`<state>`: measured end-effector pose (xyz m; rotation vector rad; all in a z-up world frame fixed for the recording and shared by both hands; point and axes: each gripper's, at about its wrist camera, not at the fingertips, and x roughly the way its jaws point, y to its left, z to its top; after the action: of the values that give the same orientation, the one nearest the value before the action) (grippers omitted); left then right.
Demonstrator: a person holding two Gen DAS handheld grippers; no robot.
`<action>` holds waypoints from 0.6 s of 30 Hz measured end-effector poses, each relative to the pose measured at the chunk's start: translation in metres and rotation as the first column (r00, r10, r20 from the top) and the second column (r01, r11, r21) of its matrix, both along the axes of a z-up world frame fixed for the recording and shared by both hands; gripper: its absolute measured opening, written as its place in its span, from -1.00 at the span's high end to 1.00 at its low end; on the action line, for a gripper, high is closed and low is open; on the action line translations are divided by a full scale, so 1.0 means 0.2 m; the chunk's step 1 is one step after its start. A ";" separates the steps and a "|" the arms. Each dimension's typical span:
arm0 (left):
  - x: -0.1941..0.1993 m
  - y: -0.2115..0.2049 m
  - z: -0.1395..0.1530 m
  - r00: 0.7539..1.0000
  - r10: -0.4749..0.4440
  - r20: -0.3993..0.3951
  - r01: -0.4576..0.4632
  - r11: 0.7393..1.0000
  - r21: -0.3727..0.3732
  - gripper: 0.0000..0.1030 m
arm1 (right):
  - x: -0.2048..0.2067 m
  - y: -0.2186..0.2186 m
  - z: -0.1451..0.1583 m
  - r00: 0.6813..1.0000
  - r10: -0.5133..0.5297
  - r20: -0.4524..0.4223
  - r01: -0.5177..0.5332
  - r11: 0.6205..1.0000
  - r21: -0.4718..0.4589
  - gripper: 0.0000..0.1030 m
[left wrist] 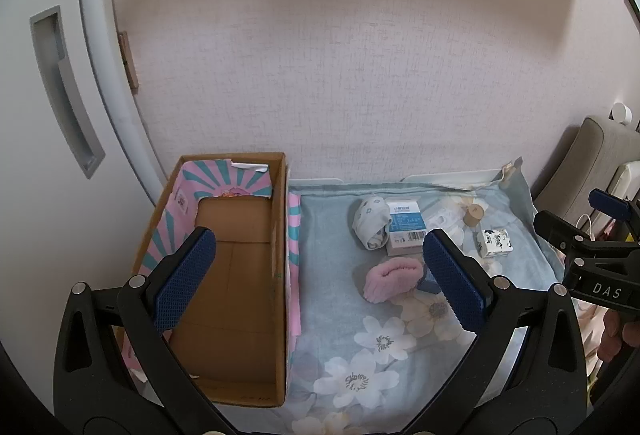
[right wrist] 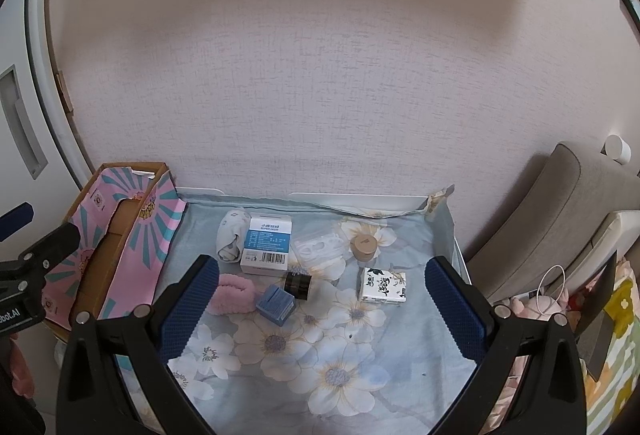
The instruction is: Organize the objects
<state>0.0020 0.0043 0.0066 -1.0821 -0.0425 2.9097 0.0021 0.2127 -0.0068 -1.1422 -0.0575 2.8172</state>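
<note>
Both tongs hang wide and empty over a crowded cloth.
Left tongs [left wrist: 318,281], right tongs [right wrist: 320,309]: reaching the blue block [right wrist: 275,306] could knock the dark jar [right wrist: 298,286] or snag the pink band [right wrist: 236,293] short of the cardboard box [left wrist: 228,275].

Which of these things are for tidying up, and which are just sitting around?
For the tidying:
cardboard box
rolled sock
blue-and-white box
pink scrunchie
small blue box
dark jar
wooden-lid jar
tissue pack
clear plastic case

Just lying about:
grey cushion
flowered cloth
</note>
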 end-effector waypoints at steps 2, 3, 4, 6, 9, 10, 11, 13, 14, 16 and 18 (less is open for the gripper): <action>0.00 0.00 0.00 1.000 0.000 0.001 0.000 1.000 -0.001 -1.00 | 0.00 -0.01 0.00 1.000 0.000 0.000 0.000 1.000 0.003 -0.99; 0.00 0.00 0.00 1.000 0.000 0.001 0.000 1.000 -0.002 -1.00 | 0.00 -0.01 0.00 1.000 0.000 0.000 0.000 1.000 0.004 -0.99; 0.00 0.01 0.00 1.000 -0.001 0.001 0.001 1.000 -0.003 -1.00 | 0.00 -0.01 0.00 1.000 0.000 0.001 0.000 1.000 0.004 -0.99; -0.01 0.01 0.00 1.000 -0.001 0.003 0.001 1.000 -0.004 -1.00 | 0.00 -0.01 0.00 1.000 0.000 0.000 0.000 1.000 0.004 -0.99; -0.01 0.01 -0.01 1.000 -0.001 0.003 0.001 1.000 -0.003 -1.00 | 0.00 -0.01 0.00 1.000 -0.001 0.000 0.001 1.000 0.004 -0.99; -0.01 0.01 -0.01 1.000 -0.001 0.003 0.001 1.000 -0.004 -1.00 | 0.00 -0.01 0.00 1.000 -0.002 -0.001 0.002 1.000 0.004 -0.99; -0.01 0.01 -0.01 1.000 0.000 0.003 0.000 1.000 -0.004 -1.00 | 0.00 -0.01 0.00 1.000 -0.001 0.000 0.001 1.000 0.004 -0.99; -0.01 0.01 -0.01 1.000 -0.001 0.004 0.001 1.000 -0.004 -1.00 | 0.00 -0.02 0.00 1.000 -0.002 -0.001 0.002 1.000 0.004 -0.99; -0.01 0.01 -0.01 1.000 -0.002 0.005 0.002 1.000 -0.003 -1.00 | 0.00 -0.02 0.00 1.000 -0.002 -0.001 0.002 1.000 0.004 -0.99; -0.02 0.01 -0.01 1.000 -0.004 0.006 0.004 1.000 -0.002 -1.00 | 0.00 -0.02 0.00 1.000 -0.001 0.000 0.001 1.000 0.005 -0.99; -0.02 0.02 -0.01 1.000 -0.006 0.007 0.006 1.000 -0.002 -1.00 | 0.00 -0.01 0.00 1.000 -0.001 0.000 0.001 1.000 0.007 -0.99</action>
<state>-0.0017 0.0075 0.0048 -1.0915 -0.0369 2.9013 0.0021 0.2100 -0.0067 -1.1401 -0.0662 2.8145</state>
